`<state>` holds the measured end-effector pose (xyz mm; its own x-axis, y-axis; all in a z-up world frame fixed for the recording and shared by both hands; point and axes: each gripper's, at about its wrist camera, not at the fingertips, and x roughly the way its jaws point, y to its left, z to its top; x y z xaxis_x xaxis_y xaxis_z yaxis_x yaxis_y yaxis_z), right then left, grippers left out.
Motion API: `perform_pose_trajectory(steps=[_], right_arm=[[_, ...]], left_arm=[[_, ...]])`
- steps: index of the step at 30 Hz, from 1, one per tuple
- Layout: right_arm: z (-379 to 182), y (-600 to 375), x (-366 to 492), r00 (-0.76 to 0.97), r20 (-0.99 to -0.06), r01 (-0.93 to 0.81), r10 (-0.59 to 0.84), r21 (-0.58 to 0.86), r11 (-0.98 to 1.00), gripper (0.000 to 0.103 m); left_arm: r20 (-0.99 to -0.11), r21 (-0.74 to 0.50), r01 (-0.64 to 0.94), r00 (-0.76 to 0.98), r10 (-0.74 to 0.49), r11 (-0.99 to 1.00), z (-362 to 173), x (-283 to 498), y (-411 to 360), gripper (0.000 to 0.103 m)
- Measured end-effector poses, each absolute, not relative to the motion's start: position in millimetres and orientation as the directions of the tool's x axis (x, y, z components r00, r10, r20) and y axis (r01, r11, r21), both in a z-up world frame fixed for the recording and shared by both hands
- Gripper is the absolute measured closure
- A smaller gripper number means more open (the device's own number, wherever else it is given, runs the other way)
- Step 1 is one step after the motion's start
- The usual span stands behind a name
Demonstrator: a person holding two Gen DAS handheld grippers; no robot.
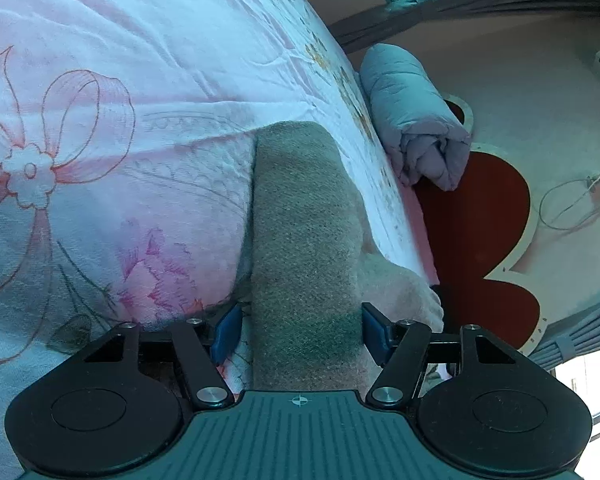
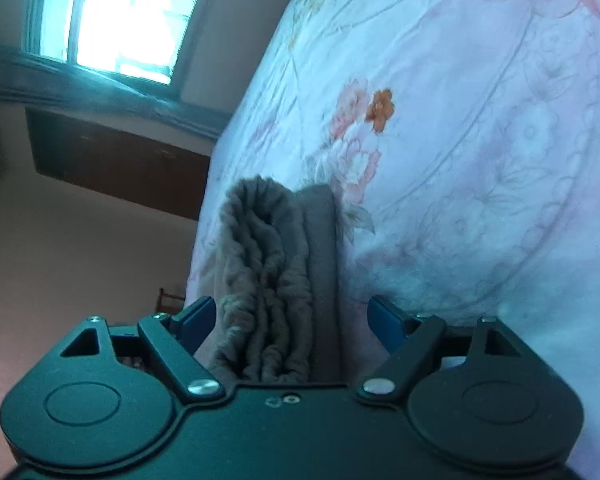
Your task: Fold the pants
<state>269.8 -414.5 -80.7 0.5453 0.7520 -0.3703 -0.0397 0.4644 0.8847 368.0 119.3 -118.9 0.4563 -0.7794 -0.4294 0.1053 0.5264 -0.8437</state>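
No text, label, brand or number can be read in either view. The only sign is a small crosshair mark (image 1: 298, 401) on the ribbed body of the left gripper (image 1: 300, 332), above its grooves.

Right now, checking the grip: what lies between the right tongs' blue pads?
In the right wrist view, the grey-brown pants' gathered waistband lies between the right tongs, pads apart from it.

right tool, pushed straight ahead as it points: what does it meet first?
Probably the pants: their gathered waistband already sits between the open right tool fingers. Past that, the floral bedspread. Depth is unclear.
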Motion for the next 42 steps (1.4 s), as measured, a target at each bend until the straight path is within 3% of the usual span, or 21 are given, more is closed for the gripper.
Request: perform_pose_trajectory(steps=[3, 6, 9, 11, 15, 19, 25, 30, 37, 39, 40, 41, 42], right_arm=[[-86, -390, 287, 0.49, -0.35, -0.057, 0.798, 0.901, 0.43, 0.024], [-82, -365, 304, 0.482, -0.407, -0.052, 0.776, 0.871, 0.489, 0.024], [-80, -357, 310, 0.489, -0.426, -0.045, 0.761, 0.859, 0.509, 0.031], [-82, -357, 311, 0.494, -0.438, -0.029, 0.751, 0.855, 0.518, 0.046], [-75, -354, 310, 0.489, -0.474, -0.044, 0.732, 0.825, 0.564, 0.054], [-59, -350, 304, 0.507, -0.457, -0.113, 0.731, 0.806, 0.582, 0.061], [-29, -338, 321, 0.501, -0.397, -0.21, 0.769, 0.806, 0.553, 0.062], [-3, -323, 375, 0.49, -0.346, -0.277, 0.8, 0.808, 0.52, 0.062], [-7, -288, 500, 0.45, -0.342, -0.293, 0.825, 0.816, 0.499, 0.061], [-29, -283, 524, 0.447, -0.395, -0.245, 0.802, 0.809, 0.535, 0.057], [-46, -279, 535, 0.451, -0.47, -0.199, 0.759, 0.776, 0.599, 0.048], [-59, -276, 541, 0.449, -0.518, -0.177, 0.728, 0.747, 0.641, 0.047], [-69, -280, 539, 0.464, -0.478, -0.181, 0.746, 0.773, 0.608, 0.047]], left_arm=[[-0.449, -0.831, 0.097, 0.462, -0.764, 0.547, -116, 368, 115, 0.038], [-0.467, -0.816, 0.09, 0.48, -0.743, 0.571, -112, 364, 110, 0.037], [-0.478, -0.798, 0.117, 0.475, -0.739, 0.591, -108, 360, 103, 0.038], [-0.5, -0.778, 0.136, 0.458, -0.735, 0.613, -105, 362, 95, 0.05], [-0.484, -0.795, 0.128, 0.455, -0.748, 0.593, -107, 364, 93, 0.066], [-0.394, -0.835, 0.159, 0.494, -0.775, 0.527, -104, 351, 101, 0.076], [-0.341, -0.822, 0.238, 0.522, -0.782, 0.518, -73, 355, 107, 0.077], [-0.294, -0.823, 0.256, 0.573, -0.765, 0.507, -45, 401, 139, 0.077], [-0.353, -0.808, 0.181, 0.613, -0.706, 0.561, -59, 495, 179, 0.076], [-0.415, -0.788, 0.127, 0.614, -0.672, 0.602, -80, 516, 182, 0.069], [-0.456, -0.772, 0.079, 0.621, -0.637, 0.63, -94, 523, 182, 0.059], [-0.439, -0.786, 0.08, 0.626, -0.644, 0.613, -103, 524, 182, 0.056], [-0.412, -0.793, 0.096, 0.642, -0.647, 0.601, -107, 522, 182, 0.054]])
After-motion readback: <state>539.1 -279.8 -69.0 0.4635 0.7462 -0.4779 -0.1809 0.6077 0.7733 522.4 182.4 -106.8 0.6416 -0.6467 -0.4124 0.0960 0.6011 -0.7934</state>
